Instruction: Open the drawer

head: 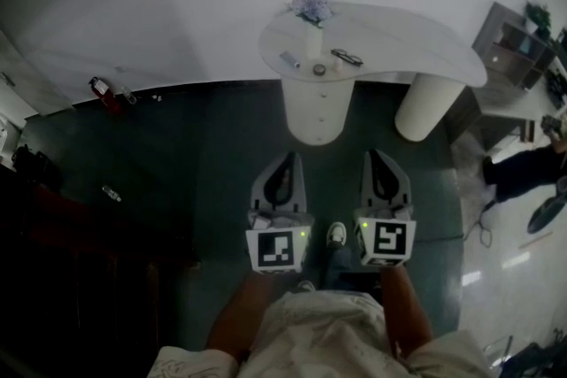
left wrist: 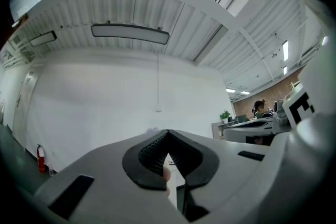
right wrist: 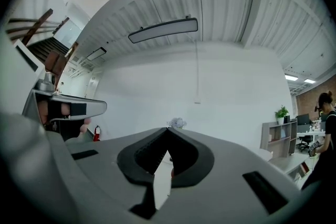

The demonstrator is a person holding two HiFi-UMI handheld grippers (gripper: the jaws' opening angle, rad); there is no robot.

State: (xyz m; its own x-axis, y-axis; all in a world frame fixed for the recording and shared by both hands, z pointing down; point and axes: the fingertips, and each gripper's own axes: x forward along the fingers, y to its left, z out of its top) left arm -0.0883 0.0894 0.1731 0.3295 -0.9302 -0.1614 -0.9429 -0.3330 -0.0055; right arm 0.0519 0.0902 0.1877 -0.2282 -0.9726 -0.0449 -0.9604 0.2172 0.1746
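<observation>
White tabletop [head: 416, 44] dead ahead against the pale wall, kidney-shaped, propped on a round pedestal [head: 312, 127] and a plain column [head: 425, 106]. Drawer [head: 315, 102] set in the front of that round pedestal, faint seams only, looking flush and closed. Up top: vase of flowers [head: 311, 13], pair of glasses [head: 347, 58], a couple of small bits beside them, too small to name. Down low over the dark green floor [head: 204, 155], left gripper [head: 287, 158] and right gripper [head: 373, 155] side by side, both aimed at the pedestal, well apart from it. Left jaws pressed tip to tip, nothing caught between them. Right jaws the same, closed right up and empty. Marker cubes facing the head camera, small green light lit on each. Shoe [head: 337, 233] poking out between the two grippers. Red fire extinguisher [head: 101, 89] off by the wall at the left of the head view. Person [head: 523, 168] at its far right edge.
</observation>
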